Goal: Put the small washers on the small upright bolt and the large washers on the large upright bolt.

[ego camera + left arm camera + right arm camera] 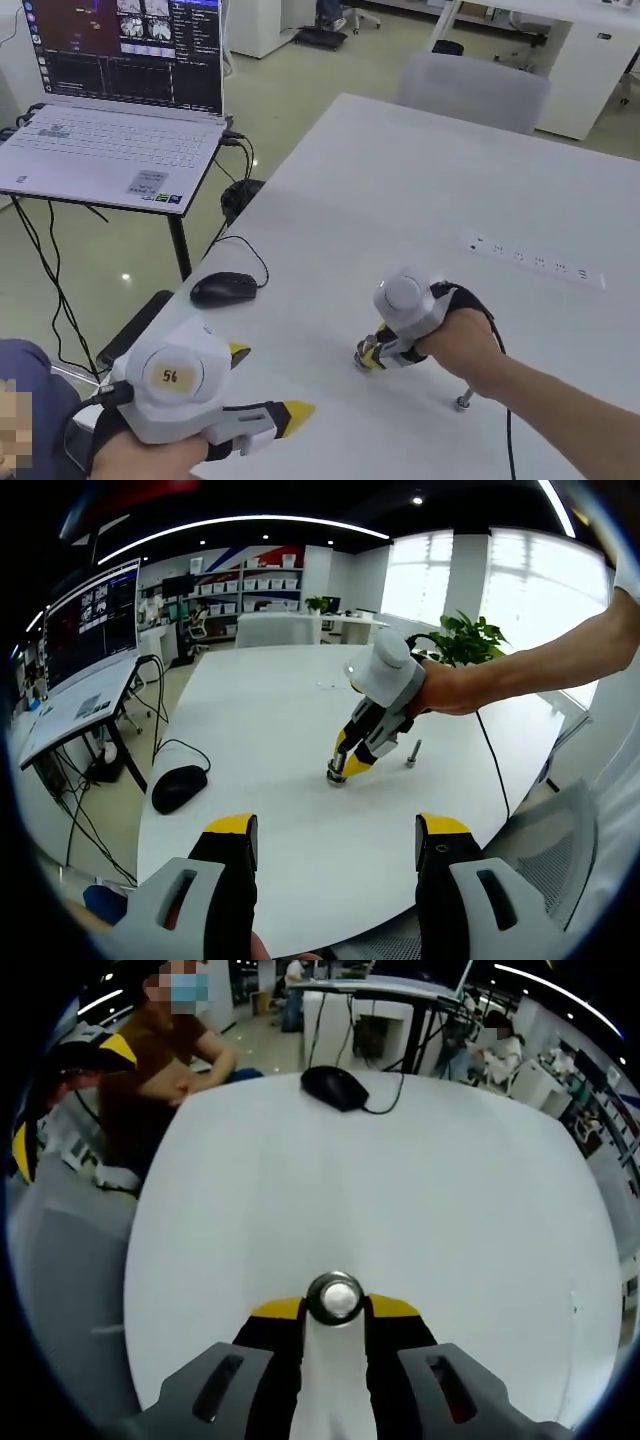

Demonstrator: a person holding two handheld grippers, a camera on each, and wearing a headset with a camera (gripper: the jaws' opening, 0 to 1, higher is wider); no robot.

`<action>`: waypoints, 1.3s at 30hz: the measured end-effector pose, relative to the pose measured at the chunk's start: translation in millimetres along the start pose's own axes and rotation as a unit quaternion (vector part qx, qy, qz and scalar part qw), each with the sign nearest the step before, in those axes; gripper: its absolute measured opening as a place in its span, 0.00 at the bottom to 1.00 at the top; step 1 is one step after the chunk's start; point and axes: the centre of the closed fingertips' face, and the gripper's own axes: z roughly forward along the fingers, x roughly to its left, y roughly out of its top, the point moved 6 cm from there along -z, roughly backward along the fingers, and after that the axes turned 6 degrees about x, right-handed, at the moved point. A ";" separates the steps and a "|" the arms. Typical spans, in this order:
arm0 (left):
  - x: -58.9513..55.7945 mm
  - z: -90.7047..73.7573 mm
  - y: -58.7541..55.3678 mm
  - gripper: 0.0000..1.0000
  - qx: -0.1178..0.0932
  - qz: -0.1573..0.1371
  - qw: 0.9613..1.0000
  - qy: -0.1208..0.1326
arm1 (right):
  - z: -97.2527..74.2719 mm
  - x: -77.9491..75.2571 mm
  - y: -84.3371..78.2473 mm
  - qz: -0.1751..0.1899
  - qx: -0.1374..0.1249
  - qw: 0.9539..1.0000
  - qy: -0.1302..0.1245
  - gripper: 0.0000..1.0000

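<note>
One shiny round metal piece (335, 1298) is pinched in our right gripper (335, 1314), our left gripper (337, 828) gapes empty; stacking seems unfinished

White table (400, 180) bears mouse (223, 289), power strip (540, 262), bolt (464, 400).

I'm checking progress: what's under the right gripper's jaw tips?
A round metal piece is clamped between the jaws of the right gripper, above the table. Whether it's a washer or bolt head, and what's beneath it, is hidden.
</note>
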 end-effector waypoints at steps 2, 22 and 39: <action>0.7 0.4 -0.8 0.63 0.001 0.000 1.000 0.000 | 4.8 -0.8 -1.5 0.005 0.003 1.000 0.003 0.24; -0.9 2.6 1.8 0.63 0.001 0.007 1.000 -0.007 | 2.4 9.6 -10.4 0.013 0.010 1.000 -0.006 0.25; -7.9 15.5 -3.8 0.63 0.014 0.026 0.999 -0.023 | -12.2 54.2 -47.8 0.078 -0.035 0.996 -0.012 0.36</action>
